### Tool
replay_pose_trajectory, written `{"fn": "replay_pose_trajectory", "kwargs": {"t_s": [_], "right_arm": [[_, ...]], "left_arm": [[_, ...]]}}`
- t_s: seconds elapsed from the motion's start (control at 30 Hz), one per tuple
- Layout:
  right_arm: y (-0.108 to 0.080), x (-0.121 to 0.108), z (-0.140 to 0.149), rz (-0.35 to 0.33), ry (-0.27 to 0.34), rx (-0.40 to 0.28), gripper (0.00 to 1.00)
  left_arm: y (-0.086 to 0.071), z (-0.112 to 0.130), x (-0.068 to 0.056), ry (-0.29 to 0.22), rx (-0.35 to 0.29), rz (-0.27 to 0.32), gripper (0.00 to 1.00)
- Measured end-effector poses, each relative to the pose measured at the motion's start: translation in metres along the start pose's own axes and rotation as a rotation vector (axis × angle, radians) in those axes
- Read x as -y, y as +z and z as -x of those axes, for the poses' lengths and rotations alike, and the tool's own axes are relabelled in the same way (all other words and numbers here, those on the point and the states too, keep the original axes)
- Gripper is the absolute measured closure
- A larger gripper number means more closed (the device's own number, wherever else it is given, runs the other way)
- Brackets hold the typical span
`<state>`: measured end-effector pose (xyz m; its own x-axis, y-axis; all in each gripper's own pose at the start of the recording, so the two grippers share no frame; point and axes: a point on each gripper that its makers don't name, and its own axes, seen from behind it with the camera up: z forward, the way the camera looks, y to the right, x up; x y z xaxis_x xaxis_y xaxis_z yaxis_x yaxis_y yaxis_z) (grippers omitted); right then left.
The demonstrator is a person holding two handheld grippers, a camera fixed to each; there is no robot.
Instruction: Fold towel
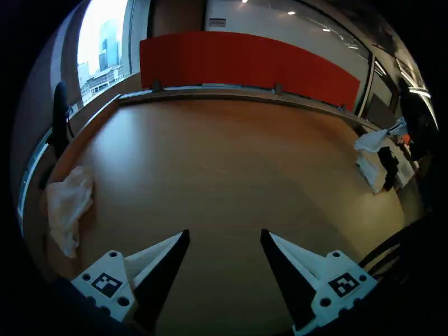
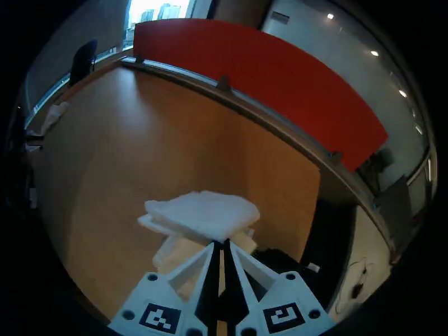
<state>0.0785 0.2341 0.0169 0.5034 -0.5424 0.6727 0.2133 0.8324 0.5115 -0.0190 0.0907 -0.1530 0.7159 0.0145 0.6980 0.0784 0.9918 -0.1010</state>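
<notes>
In the right gripper view, my right gripper (image 2: pixel 222 245) is shut on the near edge of a folded white towel (image 2: pixel 201 215). It holds that towel just above more folded white cloth (image 2: pixel 171 252) near the table's right end. My left gripper (image 1: pixel 224 235) is open over bare wood with nothing between its fingers. A crumpled white towel (image 1: pixel 67 207) lies at the table's left edge, well left of those fingers. Far right in the left gripper view, white towels (image 1: pixel 369 154) lie beside a dark shape (image 1: pixel 389 162) that I cannot make out.
The wooden table (image 1: pixel 224 157) runs wide, backed by a grey rail and a red divider panel (image 1: pixel 246 61). A dark office chair (image 1: pixel 59 117) stands at the left by the windows. In the right gripper view the table's right edge (image 2: pixel 313 224) drops off near the stack.
</notes>
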Motion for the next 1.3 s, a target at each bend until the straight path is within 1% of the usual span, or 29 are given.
{"fn": "replay_pose_trajectory", "kwargs": {"t_s": [0.4, 0.6, 1.07, 1.3], "right_arm": [[0.003, -0.004, 0.049, 0.029, 0.053, 0.053, 0.96], [0.009, -0.001, 0.073, 0.037, 0.079, 0.079, 0.96], [0.020, 0.005, 0.109, 0.048, 0.141, 0.112, 0.96], [0.024, 0.010, 0.127, 0.052, 0.161, 0.136, 0.96]], "left_arm": [[-0.003, -0.001, 0.002, 0.012, -0.001, -0.003, 0.06], [-0.004, 0.000, 0.002, 0.018, 0.002, -0.005, 0.06], [-0.004, 0.000, 0.004, 0.026, 0.006, -0.010, 0.06], [-0.005, 0.001, 0.005, 0.030, 0.009, -0.014, 0.06]]}}
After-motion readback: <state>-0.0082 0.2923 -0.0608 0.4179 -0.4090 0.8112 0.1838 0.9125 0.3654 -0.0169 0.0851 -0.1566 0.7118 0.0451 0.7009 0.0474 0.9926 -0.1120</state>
